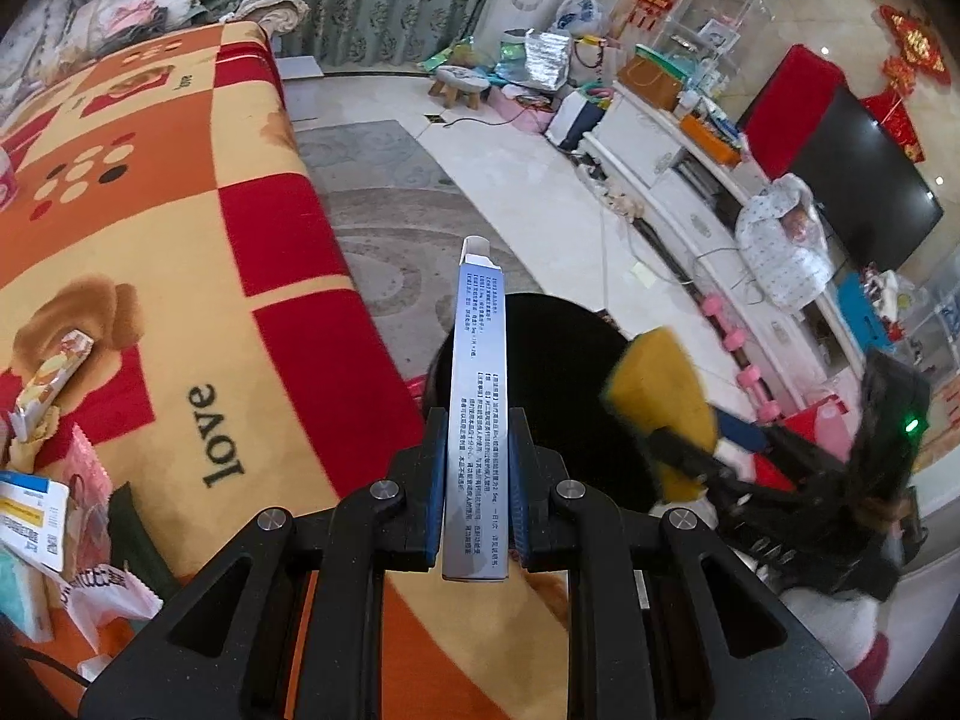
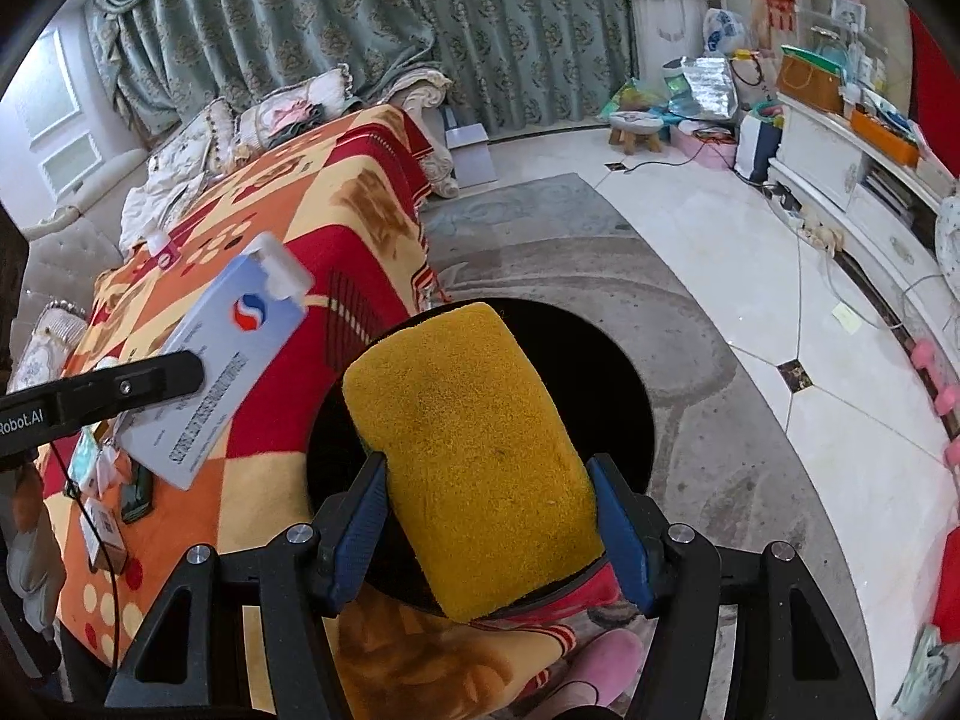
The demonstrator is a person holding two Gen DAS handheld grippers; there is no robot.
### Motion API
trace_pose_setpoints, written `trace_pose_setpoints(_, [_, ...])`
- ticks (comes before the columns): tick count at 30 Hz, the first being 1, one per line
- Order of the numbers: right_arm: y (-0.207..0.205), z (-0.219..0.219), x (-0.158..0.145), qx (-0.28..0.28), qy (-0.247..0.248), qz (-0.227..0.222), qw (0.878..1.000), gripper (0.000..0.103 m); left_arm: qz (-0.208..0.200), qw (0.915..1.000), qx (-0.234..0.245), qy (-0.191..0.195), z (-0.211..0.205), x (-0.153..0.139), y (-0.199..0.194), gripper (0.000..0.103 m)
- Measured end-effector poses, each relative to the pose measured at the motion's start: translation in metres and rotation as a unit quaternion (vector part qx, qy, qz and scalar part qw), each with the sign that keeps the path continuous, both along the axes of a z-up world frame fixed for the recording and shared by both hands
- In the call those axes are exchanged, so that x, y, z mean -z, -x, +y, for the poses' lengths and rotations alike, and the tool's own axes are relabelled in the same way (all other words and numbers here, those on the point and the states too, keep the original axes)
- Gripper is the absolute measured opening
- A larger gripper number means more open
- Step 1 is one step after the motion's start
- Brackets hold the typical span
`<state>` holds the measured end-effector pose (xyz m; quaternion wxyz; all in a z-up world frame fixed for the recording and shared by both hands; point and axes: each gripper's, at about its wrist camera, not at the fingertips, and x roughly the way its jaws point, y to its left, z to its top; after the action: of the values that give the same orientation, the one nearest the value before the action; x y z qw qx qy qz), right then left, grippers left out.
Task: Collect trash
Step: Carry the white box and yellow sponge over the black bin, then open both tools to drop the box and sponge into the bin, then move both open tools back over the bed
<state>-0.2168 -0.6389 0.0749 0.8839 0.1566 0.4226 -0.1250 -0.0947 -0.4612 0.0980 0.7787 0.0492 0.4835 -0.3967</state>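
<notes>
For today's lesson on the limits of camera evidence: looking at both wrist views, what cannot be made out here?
- Inside of the black bin: right wrist view, hidden by the yellow sponge; too dark in both views.
- Print on the flat box: left wrist view, too small to read.
- Right hand-held gripper: left wrist view, blurred.
- Wrappers and packets on the blanket: left wrist view, cut off by the left edge.

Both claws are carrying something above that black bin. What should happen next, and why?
Probably open the right gripper: its yellow sponge already hangs over the black bin, so it should drop in. The left gripper grips the flat box near the rim.
</notes>
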Motion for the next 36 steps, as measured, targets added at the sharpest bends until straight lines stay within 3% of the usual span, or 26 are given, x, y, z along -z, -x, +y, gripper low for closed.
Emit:
trace_pose_setpoints(11, [-0.014,-0.016,-0.007,0.027,-0.006,-0.012,1.000,0.064,0.028,0.9995,-0.012,0.005,-0.023,0.013,-0.003,0.016])
trace_pose_setpoints(18, [-0.018,-0.022,-0.005,0.035,-0.040,-0.017,0.998,0.071,0.046,0.9989,-0.003,0.012,-0.032,0.019,-0.001,0.022])
trace_pose_setpoints(21, [-0.016,-0.017,-0.006,0.028,-0.035,-0.018,0.999,0.072,0.033,0.9994,-0.007,0.010,-0.026,0.015,0.003,0.034])
trace_pose_setpoints(28, [-0.012,0.006,-0.016,0.011,-0.014,-0.029,0.999,0.073,0.026,0.9993,-0.018,0.020,-0.004,0.003,0.004,0.034])
trace_pose_setpoints(36, [-0.007,0.046,-0.037,-0.013,0.040,-0.045,0.998,0.073,-0.035,0.9983,-0.046,0.010,0.044,-0.018,0.020,0.034])
